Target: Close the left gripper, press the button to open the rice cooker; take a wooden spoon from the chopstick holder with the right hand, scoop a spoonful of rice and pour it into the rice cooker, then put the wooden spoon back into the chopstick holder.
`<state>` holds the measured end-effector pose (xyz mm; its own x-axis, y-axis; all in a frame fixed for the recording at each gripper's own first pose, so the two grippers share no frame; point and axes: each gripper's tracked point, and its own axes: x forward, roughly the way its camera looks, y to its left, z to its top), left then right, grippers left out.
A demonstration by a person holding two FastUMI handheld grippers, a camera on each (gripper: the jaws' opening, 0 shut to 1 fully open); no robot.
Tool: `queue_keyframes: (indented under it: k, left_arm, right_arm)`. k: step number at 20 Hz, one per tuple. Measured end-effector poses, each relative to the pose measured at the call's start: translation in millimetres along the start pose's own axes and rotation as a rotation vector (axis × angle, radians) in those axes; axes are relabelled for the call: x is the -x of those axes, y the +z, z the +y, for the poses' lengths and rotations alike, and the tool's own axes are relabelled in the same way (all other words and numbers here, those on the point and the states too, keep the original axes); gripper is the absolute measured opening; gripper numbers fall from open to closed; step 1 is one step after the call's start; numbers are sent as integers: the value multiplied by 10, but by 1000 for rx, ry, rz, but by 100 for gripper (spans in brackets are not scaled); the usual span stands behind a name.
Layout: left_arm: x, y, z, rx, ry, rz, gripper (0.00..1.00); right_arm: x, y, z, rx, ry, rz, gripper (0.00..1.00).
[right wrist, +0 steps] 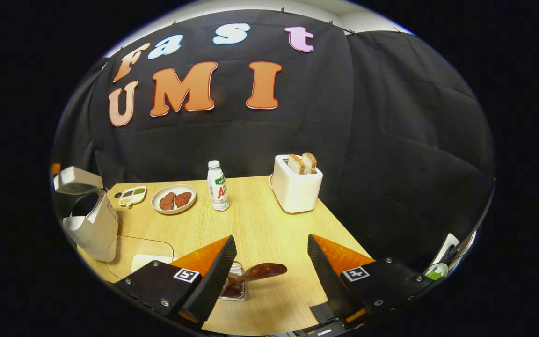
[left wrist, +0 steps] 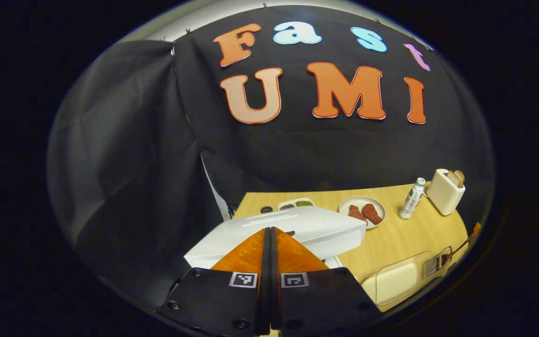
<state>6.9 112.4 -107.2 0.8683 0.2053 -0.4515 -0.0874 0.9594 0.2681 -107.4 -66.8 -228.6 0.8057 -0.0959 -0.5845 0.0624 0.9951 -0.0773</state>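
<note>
No legible text, brand or number is found on the items on the table (right wrist: 260,224). The bottle (right wrist: 217,192), standing near the table's far edge between the plate (right wrist: 173,199) and the toaster (right wrist: 295,189), carries a printed label (too small to make out). The left gripper (left wrist: 270,230) and the right gripper (right wrist: 270,238) each bear square black-and-white coded markers (left wrist: 243,279), one per finger: patterns, not characters.
</note>
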Motion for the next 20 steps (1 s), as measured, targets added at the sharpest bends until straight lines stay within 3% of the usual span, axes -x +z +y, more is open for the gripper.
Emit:
queue_keyframes:
  k: [6, 11, 15, 17, 18, 20]
  left_arm:
    - [119, 120, -115, 45, -20, -91, 5]
    - [241, 214, -108, 73, 7, -145, 5]
    - [345, 205, -217, 119, -18, -157, 6]
    - [327, 161, -230, 129, -20, -152, 19]
    - [341, 149, -223, 134, -16, -151, 27]
    - [370, 140, -198, 133, -4, -147, 31]
  right_arm:
    - [-99, -210, -10, -46, 9, 63, 95]
    - [-180, -436, 69, -103, 40, 133, 96]
    - [-220, -624, 199, -214, 83, 192, 94]
    - [-295, -642, 326, -292, 120, 210, 86]
    - [-343, -647, 361, -320, 130, 207, 76]
    - [-430, -677, 397, -353, 128, 207, 61]
